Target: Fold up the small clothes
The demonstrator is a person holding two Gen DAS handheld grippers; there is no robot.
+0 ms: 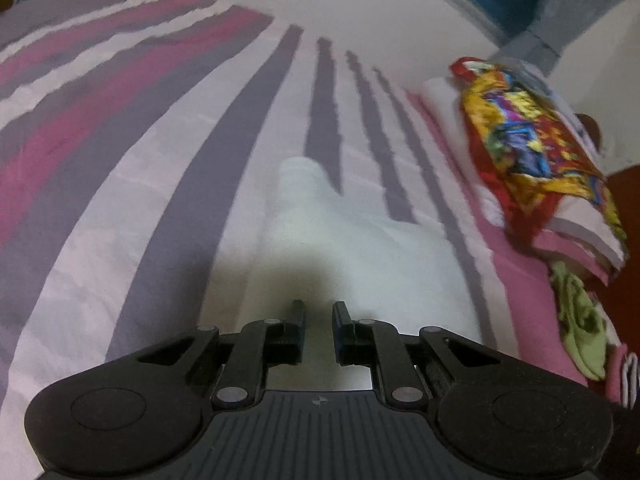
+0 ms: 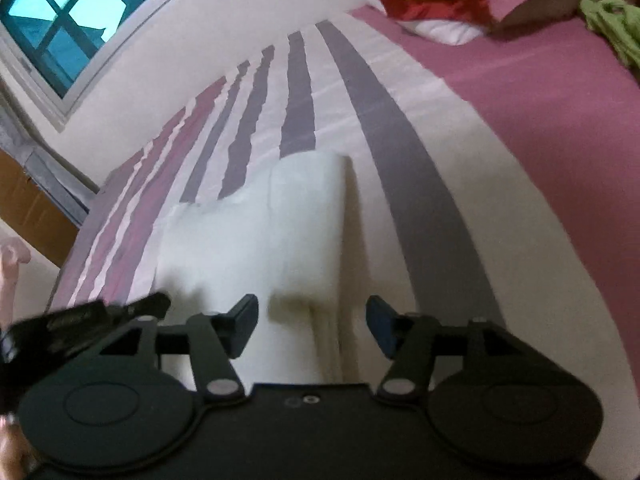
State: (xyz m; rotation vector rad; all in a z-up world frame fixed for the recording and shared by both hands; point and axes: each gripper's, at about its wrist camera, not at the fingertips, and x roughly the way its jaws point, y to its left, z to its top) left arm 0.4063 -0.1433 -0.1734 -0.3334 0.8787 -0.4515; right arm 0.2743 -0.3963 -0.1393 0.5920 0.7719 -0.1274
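The bed [image 1: 120,184] carries all items. Its cover is pale with grey and magenta stripes; a solid pink band [image 2: 540,128] fills the right of the right wrist frame. A white garment [image 2: 256,232] lies flat on the striped area at frame centre. At upper right, a stack of folded bedding [image 1: 576,236] topped by a multicoloured cloth [image 1: 532,132] rests on the cover. A green garment [image 1: 580,320] lies crumpled just beside the stack.
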